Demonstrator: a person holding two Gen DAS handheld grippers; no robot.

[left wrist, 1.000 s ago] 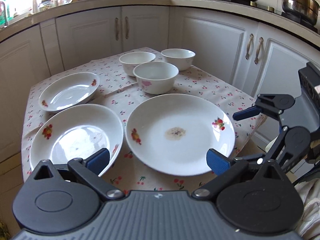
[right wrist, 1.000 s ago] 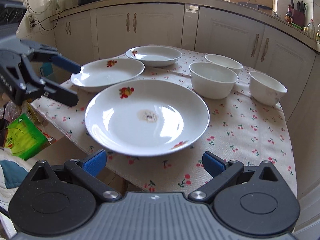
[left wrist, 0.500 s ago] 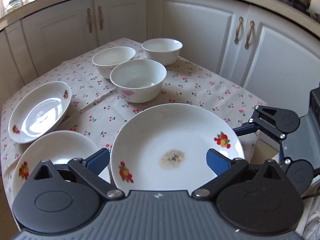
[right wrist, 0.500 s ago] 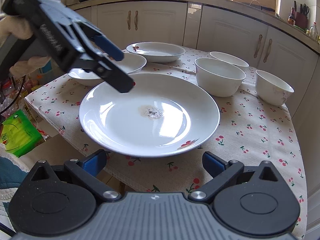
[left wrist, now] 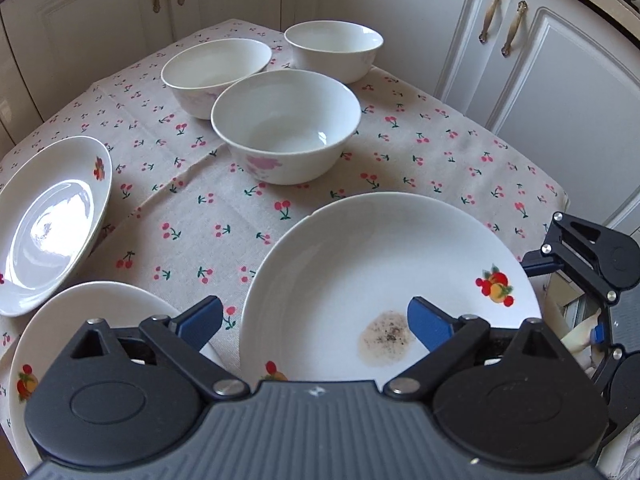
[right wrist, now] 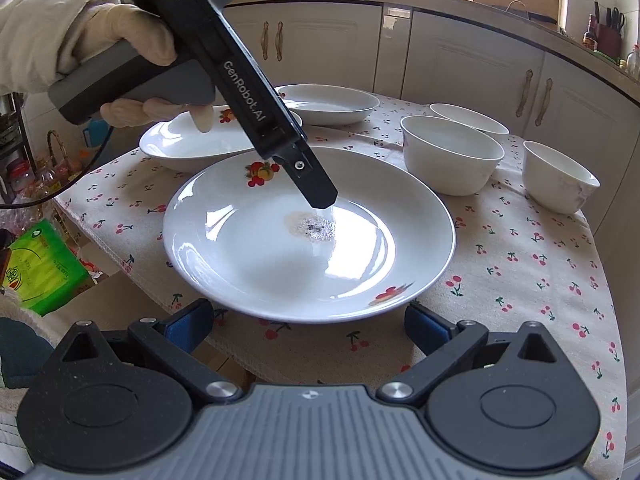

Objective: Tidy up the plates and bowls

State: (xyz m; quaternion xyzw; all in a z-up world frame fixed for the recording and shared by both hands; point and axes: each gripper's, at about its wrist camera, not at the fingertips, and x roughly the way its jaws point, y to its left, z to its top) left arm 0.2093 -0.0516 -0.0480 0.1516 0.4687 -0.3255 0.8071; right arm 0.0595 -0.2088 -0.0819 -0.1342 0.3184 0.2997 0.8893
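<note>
A large white plate [left wrist: 384, 264] with a brown stain [left wrist: 386, 338] lies at the table's near edge; it also shows in the right wrist view [right wrist: 280, 264]. My left gripper [left wrist: 316, 322] is open, hovering over the plate's left rim, one finger each side of it. In the right wrist view its fingertip [right wrist: 320, 196] hangs just above the stain. My right gripper [right wrist: 308, 326] is open and empty just short of the plate's near rim. Two smaller plates [left wrist: 52, 220] [left wrist: 80, 320] lie to the left. Three white bowls [left wrist: 286, 128] [left wrist: 218, 68] [left wrist: 334, 48] stand behind.
The table has a cherry-print cloth [left wrist: 440, 152] and sits in a corner of white kitchen cabinets [left wrist: 560, 80]. A green packet [right wrist: 36, 268] and clutter lie on the floor beside the table. The right gripper shows at the left wrist view's right edge [left wrist: 584, 256].
My left gripper has moved forward and down over the stained plate, its fingers now straddling the rim. My right gripper has edged slightly closer to the plate. Both stay open.
</note>
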